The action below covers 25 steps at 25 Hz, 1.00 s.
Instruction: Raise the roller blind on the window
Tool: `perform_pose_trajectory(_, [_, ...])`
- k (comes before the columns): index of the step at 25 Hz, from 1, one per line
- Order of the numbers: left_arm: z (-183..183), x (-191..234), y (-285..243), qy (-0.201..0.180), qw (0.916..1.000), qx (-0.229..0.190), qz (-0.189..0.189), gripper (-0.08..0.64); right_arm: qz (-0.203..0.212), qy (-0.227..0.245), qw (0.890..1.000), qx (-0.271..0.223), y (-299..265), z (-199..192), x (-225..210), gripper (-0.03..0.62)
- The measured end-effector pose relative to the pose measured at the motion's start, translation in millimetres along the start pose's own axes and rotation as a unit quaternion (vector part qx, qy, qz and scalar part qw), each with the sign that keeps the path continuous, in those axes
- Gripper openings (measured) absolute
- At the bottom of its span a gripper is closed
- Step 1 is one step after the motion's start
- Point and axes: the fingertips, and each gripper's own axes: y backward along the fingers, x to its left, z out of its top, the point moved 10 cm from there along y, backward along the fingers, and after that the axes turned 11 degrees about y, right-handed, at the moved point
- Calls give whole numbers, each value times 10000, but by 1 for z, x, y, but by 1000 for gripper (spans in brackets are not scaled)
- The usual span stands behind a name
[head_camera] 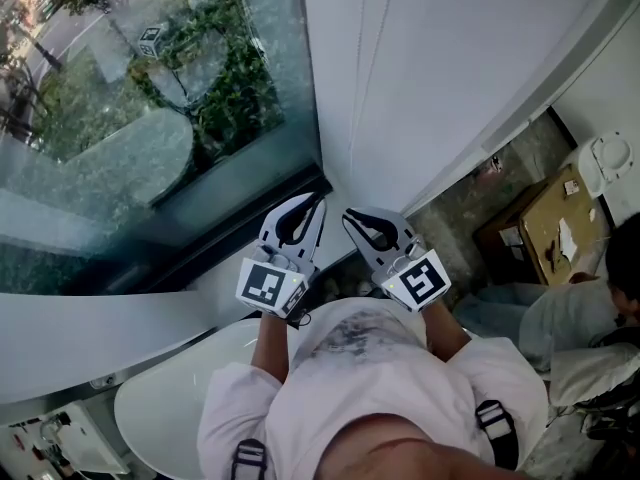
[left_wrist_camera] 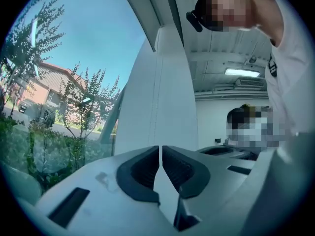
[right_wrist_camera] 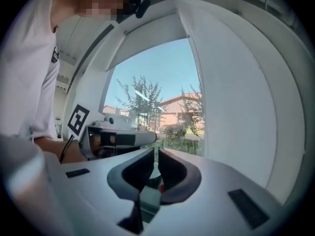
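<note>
While both grippers point toward the window from the middle of the head view, the roller blind point(head_camera: 450, 78) fills the upper right of that frame as a white sheet, its lower edge slanting down to the right; a thin cord point(head_camera: 358, 88) hangs down its left part toward the jaw tips; the left gripper point(head_camera: 318, 200) sits just left of the right gripper point(head_camera: 347, 214), tips near each other; in the left gripper view the jaws meet at their tips, closed on the cord, which runs down the white blind into the slit between them; in the right gripper view the jaws stand nearly together with only a narrow slit, and whether the cord lies in it I cannot tell; bare window glass point(head_camera: 150, 98) takes the upper left, with trees outside; another person point(head_camera: 560, 318) sits at the lower right, beside a cardboard box point(head_camera: 545, 223)
</note>
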Motion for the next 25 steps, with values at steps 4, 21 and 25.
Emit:
perform_pose_trajectory(4, [4, -2, 9, -57, 10000, -42, 28, 8, -30, -57, 10000, -19, 7, 13, -6, 65])
perform_pose_trajectory(21, [-13, -8, 26, 124, 9999, 21, 41, 6, -145, -309, 9993, 160, 9, -6, -8, 60])
perform_pose_trajectory(25, [-13, -7, 25, 106, 9999, 41, 47, 6, -140, -306, 9993, 156, 7, -6, -9, 60])
